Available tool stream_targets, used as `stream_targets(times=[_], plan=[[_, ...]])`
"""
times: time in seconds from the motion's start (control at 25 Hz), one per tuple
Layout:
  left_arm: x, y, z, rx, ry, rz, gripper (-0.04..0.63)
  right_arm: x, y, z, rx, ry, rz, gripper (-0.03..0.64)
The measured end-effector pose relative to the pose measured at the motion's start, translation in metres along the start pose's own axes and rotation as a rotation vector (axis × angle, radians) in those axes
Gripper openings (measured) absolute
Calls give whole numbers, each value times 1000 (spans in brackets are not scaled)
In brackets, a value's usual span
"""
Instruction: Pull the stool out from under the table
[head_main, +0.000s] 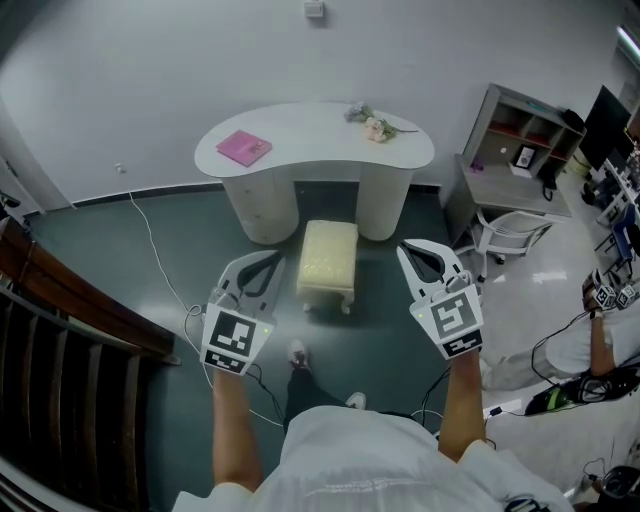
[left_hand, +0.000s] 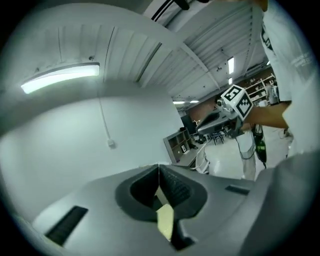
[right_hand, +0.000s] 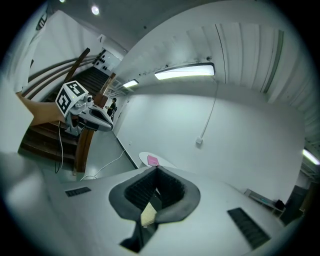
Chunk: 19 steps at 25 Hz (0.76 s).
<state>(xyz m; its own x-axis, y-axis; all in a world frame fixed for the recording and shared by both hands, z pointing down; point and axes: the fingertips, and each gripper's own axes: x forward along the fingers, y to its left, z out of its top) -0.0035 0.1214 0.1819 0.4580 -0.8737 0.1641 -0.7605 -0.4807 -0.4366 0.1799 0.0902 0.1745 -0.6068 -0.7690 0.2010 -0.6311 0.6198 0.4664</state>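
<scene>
Item: cream upholstered rectangular stool (head_main: 328, 258) with pale carved legs.
Location of item: on the dark green floor just in front of the white kidney-shaped table (head_main: 310, 140), in line with the gap between its two round pedestals. Its far end was at the mouth of that gap, and most of the seat lay clear of the tabletop.
Left gripper (head_main: 272, 262): jaws clenched together with nothing gripped, hanging left of the stool and apart from it.
Right gripper (head_main: 408, 252): jaws likewise closed and empty, hanging right of the stool and apart from it.
Step in hand: judged as the close of the pull, since the stool was largely out and neither claw was on it.
Next move: if more clearance were wanted, a claw would have to open and take the near seat edge or a leg, then draw it straight back toward the person.
On the table: flat pink book (head_main: 244, 148) and a small sprig of flowers (head_main: 372, 124).
Hard to make out: the stool's far legs were hidden beneath the seat, so it could not be told whether they stood under the tabletop. Each gripper view showed only a pale sliver through the closed jaws.
</scene>
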Motion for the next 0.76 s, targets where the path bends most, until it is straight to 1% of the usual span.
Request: stream_targets(times=[0.36,0.76], plan=[[0,0,4,32,7,3,18,2,-1,1,6,-4,-3,15],[14,5,-4,23,15,1,18,12,-8,-6,16,-6,1,15]])
